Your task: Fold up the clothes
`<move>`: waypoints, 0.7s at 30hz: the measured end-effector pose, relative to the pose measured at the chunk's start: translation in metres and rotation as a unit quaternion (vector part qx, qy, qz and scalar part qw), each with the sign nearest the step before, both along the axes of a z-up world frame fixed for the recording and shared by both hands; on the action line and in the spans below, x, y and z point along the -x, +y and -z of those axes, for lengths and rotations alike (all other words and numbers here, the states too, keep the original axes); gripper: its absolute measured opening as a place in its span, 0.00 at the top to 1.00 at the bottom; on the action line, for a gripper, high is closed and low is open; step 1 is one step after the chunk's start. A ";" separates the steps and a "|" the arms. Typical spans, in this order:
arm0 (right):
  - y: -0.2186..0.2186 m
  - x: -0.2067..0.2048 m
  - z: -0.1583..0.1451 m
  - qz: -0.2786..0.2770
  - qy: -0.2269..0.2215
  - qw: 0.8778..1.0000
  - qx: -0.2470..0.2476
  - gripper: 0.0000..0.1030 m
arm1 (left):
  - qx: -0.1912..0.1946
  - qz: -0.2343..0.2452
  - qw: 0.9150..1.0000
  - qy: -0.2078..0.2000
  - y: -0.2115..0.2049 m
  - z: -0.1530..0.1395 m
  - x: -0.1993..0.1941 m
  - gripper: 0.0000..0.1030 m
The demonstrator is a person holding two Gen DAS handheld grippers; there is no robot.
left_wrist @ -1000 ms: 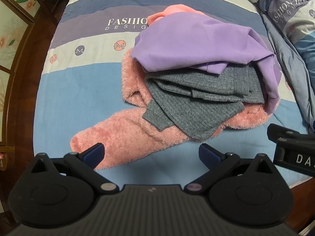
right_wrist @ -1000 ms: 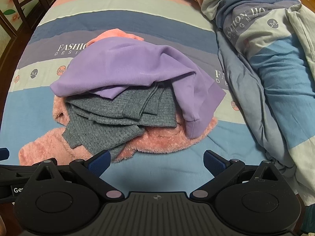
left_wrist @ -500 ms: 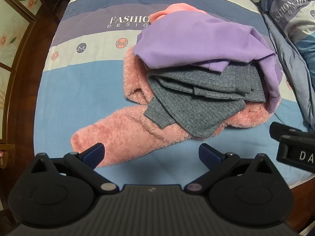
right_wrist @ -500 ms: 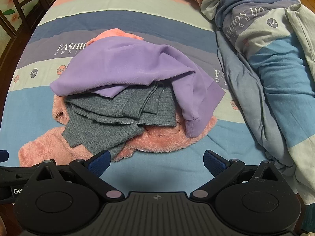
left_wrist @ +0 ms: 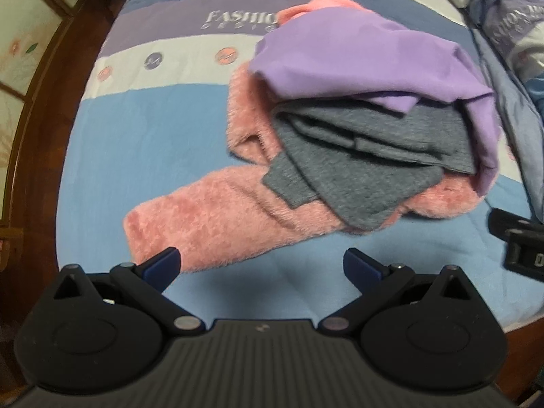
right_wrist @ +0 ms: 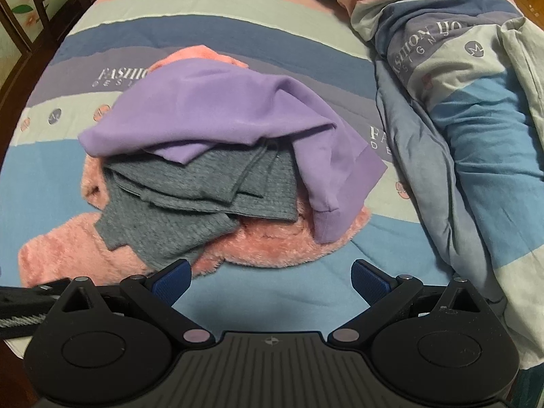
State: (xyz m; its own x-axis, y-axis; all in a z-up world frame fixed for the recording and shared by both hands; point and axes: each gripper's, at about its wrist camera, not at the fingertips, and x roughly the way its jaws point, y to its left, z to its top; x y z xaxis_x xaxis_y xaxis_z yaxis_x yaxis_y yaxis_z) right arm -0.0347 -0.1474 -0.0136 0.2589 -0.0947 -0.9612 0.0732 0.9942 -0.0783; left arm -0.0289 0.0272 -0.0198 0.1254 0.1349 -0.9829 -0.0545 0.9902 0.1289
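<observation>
Purple top [right_wrist: 217,108] over grey knit [right_wrist: 204,197] over pink fleece [left_wrist: 217,217], mid-bed [left_wrist: 142,156]. Left gripper [left_wrist: 261,267] and right gripper [right_wrist: 270,277] spread wide, empty, near the bed's front edge.

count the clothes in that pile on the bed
3. Purple top on top, grey knit under it, pink fleece at the bottom, its sleeve reaching toward the left tongs. More could be hidden underneath.

Striped bed [right_wrist: 306,34], perhaps wooden frame [left_wrist: 40,108]
</observation>
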 end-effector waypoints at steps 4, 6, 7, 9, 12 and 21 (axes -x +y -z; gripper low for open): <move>-0.008 0.006 0.013 -0.004 -0.001 1.000 -0.025 0.02 | 0.000 -0.032 0.999 0.006 0.022 0.012 0.014 0.00; -0.006 0.008 0.017 -0.023 -0.016 0.999 -0.030 0.02 | 0.006 -0.049 0.999 0.002 0.033 0.016 0.023 0.00; -0.004 0.009 0.018 -0.035 -0.027 0.998 -0.035 0.02 | 0.010 -0.057 0.998 -0.001 0.038 0.017 0.027 0.00; 0.001 0.009 0.019 -0.054 -0.051 0.996 -0.047 0.03 | 0.016 -0.069 0.997 -0.009 0.046 0.018 0.035 0.00; 0.004 0.004 0.019 -0.079 -0.107 0.988 -0.071 0.06 | 0.032 -0.080 0.996 -0.030 0.054 0.016 0.045 0.00; 0.023 -0.033 0.045 -0.206 -0.200 0.958 -0.013 0.22 | 0.077 -0.075 0.990 -0.091 0.056 0.007 0.058 0.00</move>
State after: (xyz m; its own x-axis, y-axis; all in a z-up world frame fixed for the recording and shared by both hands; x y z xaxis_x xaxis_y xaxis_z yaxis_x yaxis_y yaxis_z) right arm -0.0015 -0.1241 -0.0583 0.6178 0.1173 -0.7775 -0.3067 0.9464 -0.1009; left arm -0.0866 0.0833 -0.0265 0.2927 0.0152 -0.9561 -0.2101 0.9765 -0.0488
